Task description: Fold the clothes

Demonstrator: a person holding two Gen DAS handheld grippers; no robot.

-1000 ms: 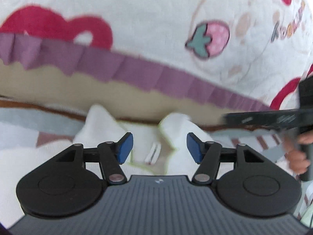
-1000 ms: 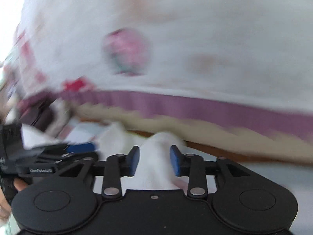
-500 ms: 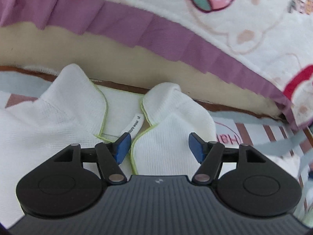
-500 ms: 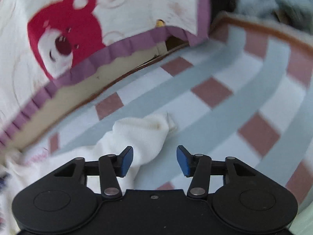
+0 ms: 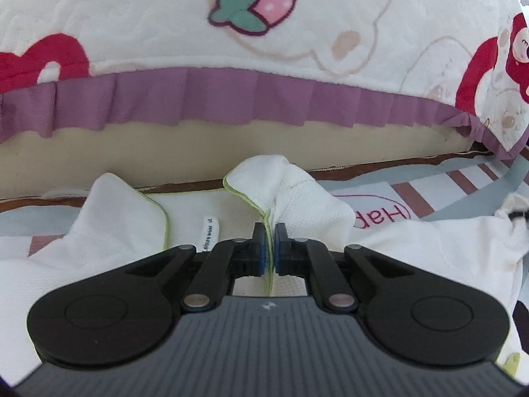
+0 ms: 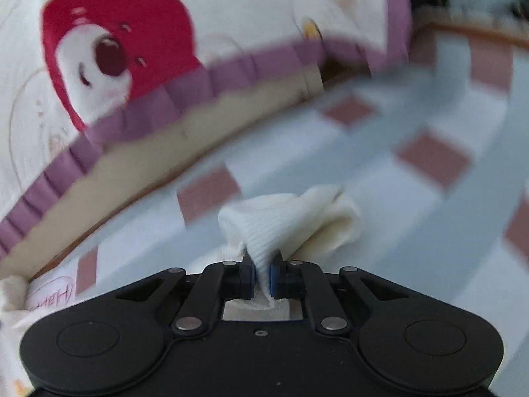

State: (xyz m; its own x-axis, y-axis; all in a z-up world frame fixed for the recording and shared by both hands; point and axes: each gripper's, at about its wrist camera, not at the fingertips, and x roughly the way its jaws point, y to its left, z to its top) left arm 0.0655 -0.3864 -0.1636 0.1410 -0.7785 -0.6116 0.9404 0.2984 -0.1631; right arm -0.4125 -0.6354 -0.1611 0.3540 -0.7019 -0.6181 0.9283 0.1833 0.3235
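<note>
Checked sheet [image 6: 380, 198] in pale blue, white and brick red across the lower half, quilted white blanket [image 5: 165, 16] with red bears and a strawberry from 9 to 2 o'clock, purple frill [image 5: 231, 99] along its edge, beige mattress side [image 5: 231, 145] beneath, even daylight

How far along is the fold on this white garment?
Early. Done: left gripper is shut on the collar edge of the white garment; right gripper, closing, pinches a sleeve end. Left: no fold shows yet; the collar still lies open.

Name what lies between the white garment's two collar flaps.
In the left wrist view, the garment's pale inner neckline and a small white label lie between them.
</note>
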